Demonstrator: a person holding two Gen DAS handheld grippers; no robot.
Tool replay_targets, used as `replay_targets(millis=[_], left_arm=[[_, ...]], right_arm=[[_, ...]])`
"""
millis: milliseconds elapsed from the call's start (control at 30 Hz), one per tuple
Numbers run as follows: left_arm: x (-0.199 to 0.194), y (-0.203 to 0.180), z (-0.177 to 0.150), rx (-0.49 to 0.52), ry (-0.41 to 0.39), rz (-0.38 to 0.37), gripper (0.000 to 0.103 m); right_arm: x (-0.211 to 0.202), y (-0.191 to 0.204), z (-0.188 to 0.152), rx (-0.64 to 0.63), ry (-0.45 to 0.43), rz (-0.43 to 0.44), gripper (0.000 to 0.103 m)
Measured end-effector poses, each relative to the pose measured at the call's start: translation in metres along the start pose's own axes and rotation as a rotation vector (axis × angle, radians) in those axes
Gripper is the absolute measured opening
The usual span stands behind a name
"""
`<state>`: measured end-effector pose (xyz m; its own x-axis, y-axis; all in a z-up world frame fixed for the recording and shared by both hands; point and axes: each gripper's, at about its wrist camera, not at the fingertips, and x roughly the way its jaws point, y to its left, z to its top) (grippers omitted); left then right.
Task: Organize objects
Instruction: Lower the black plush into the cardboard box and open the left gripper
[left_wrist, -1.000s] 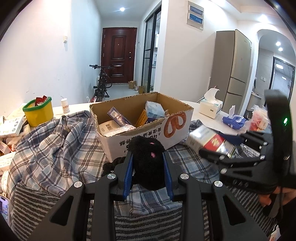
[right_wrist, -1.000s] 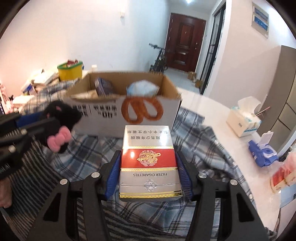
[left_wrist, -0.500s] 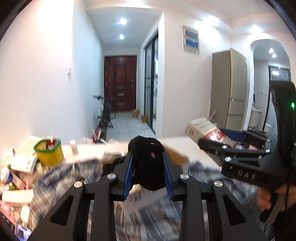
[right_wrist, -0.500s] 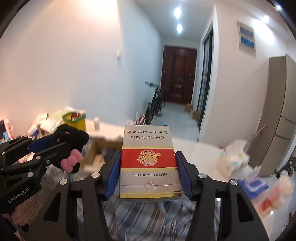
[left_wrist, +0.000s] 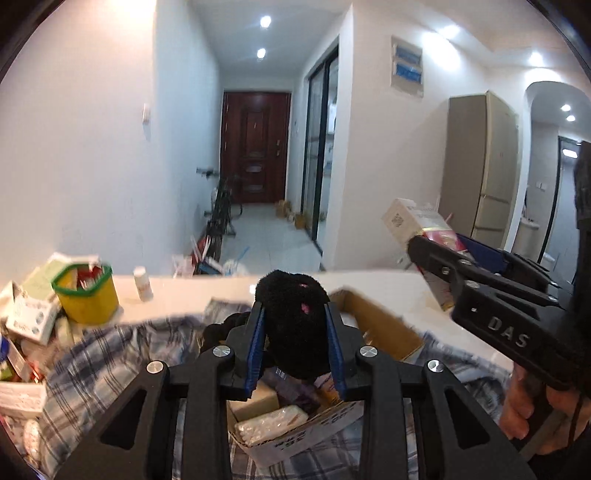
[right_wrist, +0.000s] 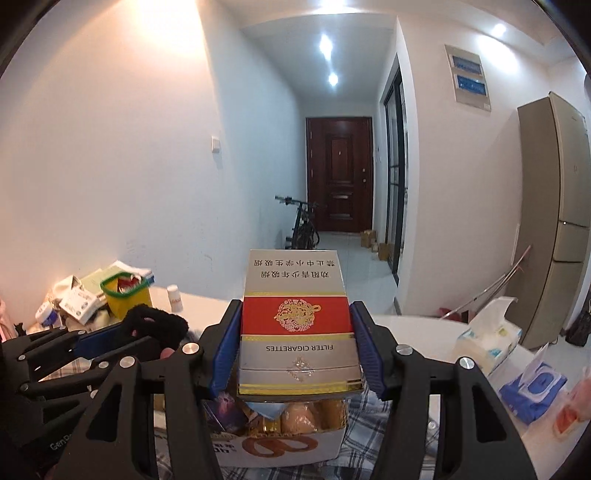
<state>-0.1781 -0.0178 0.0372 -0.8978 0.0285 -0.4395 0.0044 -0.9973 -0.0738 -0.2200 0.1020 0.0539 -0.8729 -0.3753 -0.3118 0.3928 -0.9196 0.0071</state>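
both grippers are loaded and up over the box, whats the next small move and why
Probably lower the right gripper a little and let go of the cigarette carton into the open cardboard box right below it. The left gripper with the black plush toy is also over the box, so one at a time seems safer.

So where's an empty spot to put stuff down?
The bare white tabletop behind the cardboard box, between the small bottle and the tissue box. The left end, around the yellow tub, is crowded, and the box looks quite full.

Black plush toy (left_wrist: 291, 328); red, silver and gold cigarette carton (right_wrist: 297, 328); blue-grey plaid cloth (left_wrist: 96, 354); yellow tub (left_wrist: 86, 295)
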Motion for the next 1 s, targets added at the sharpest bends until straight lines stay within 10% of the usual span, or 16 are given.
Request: replay_targets(millis=[433, 633, 700, 1000], left_arm=[[0.039, 0.009, -0.024, -0.022, 0.119, -0.006, 0.032], [0.043, 0.009, -0.028, -0.023, 0.127, 0.014, 0.055], [0.040, 0.011, -0.028, -0.031, 0.103, 0.034, 0.089], [0.019, 0.038, -0.021, -0.166, 0.011, 0.050, 0.090]], right_arm=[[0.022, -0.018, -0.024, -0.007, 0.076, -0.020, 0.056], [0.019, -0.011, -0.025, -0.042, 0.056, -0.021, 0.056], [0.018, -0.010, -0.025, -0.045, 0.049, -0.019, 0.056], [0.015, -0.012, -0.025, -0.012, 0.001, 0.009, 0.056]])
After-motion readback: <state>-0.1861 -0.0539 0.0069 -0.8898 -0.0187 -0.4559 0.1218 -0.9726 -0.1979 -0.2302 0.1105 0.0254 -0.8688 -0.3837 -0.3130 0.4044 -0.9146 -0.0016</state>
